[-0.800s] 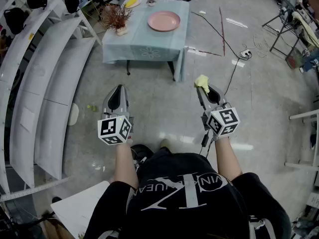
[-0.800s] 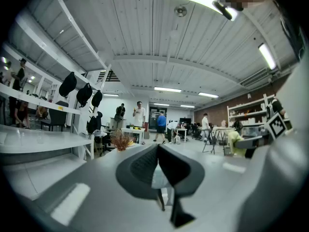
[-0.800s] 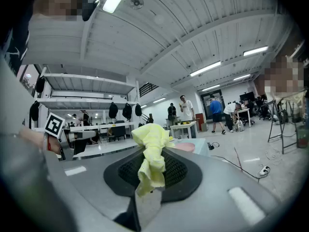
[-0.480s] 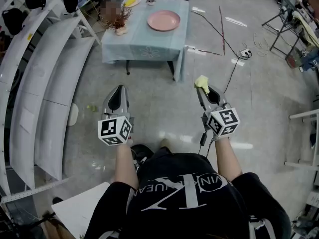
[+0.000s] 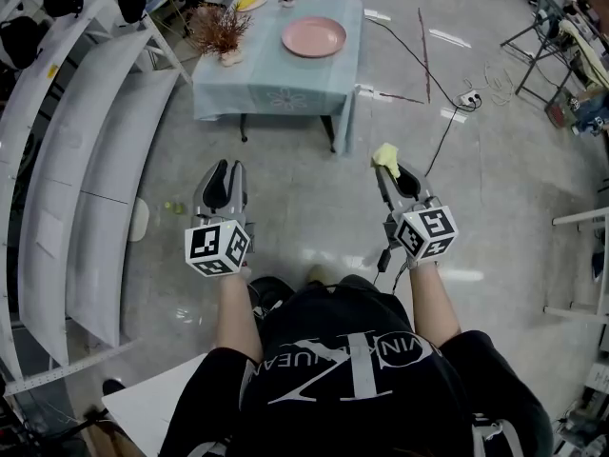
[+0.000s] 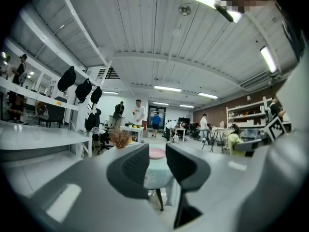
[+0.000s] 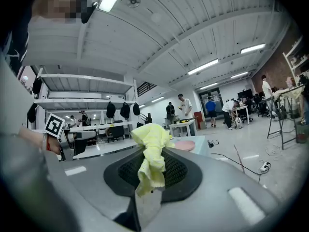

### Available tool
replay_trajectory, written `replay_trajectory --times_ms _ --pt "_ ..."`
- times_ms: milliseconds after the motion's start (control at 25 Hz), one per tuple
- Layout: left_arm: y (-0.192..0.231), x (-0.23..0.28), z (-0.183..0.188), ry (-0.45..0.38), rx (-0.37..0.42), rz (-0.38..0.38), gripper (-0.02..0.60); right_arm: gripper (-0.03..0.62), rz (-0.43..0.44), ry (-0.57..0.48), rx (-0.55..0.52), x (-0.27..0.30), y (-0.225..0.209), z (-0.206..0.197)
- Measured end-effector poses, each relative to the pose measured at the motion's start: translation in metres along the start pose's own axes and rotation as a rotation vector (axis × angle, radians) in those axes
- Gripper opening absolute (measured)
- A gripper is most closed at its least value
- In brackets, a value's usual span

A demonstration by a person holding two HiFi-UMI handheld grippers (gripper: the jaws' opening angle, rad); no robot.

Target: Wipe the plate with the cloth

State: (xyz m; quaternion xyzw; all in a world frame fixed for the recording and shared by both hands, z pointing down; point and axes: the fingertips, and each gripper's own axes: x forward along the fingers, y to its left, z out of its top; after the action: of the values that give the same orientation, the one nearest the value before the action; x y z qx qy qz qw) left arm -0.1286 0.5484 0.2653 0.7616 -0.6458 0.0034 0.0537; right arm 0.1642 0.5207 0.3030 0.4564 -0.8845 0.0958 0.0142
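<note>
While the right tool (image 5: 389, 172) clamps the cloth (image 5: 384, 155), the left tool (image 5: 221, 169) stands slightly open, empty. The plate (image 5: 314, 37) lies well ahead.

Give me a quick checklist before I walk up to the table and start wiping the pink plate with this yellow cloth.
1. Cloth clamped in right gripper: ok, jaws shut on it.
2. Left gripper free: ok, jaws apart, nothing between them.
3. Plate within reach: not ok, it sits on the table well ahead.
4. Plate surface bare: ok, nothing shows on it in the head view.
5. Walking path: cannot tell fully; a power strip with cables lies on the floor right of the table.
</note>
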Motion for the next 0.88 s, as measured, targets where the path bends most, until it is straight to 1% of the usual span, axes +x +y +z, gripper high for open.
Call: replay_trajectory --times_ms 200,400,560,760,880 --pt "0.000 0.004 -0.005 0.004 -0.006 -0.008 0.000 0.078 -0.031 0.004 0.007 -0.002 -0.007 -0.002" --pt "-0.012 0.017 -0.011 0.019 -0.017 -0.049 0.000 0.078 -0.069 0.017 0.024 -0.009 -0.021 -0.005" --pt "-0.014 0.026 -0.014 0.036 -0.006 -0.065 0.000 0.080 -0.070 0.031 0.032 -0.004 -0.024 -0.008" --pt "-0.006 0.048 -0.015 0.043 -0.013 -0.057 0.000 0.080 -0.060 0.034 0.035 0.019 -0.033 -0.006" --pt "0.001 0.069 -0.016 0.054 0.000 -0.060 0.000 0.080 -0.050 0.034 0.038 0.044 -0.039 -0.005"
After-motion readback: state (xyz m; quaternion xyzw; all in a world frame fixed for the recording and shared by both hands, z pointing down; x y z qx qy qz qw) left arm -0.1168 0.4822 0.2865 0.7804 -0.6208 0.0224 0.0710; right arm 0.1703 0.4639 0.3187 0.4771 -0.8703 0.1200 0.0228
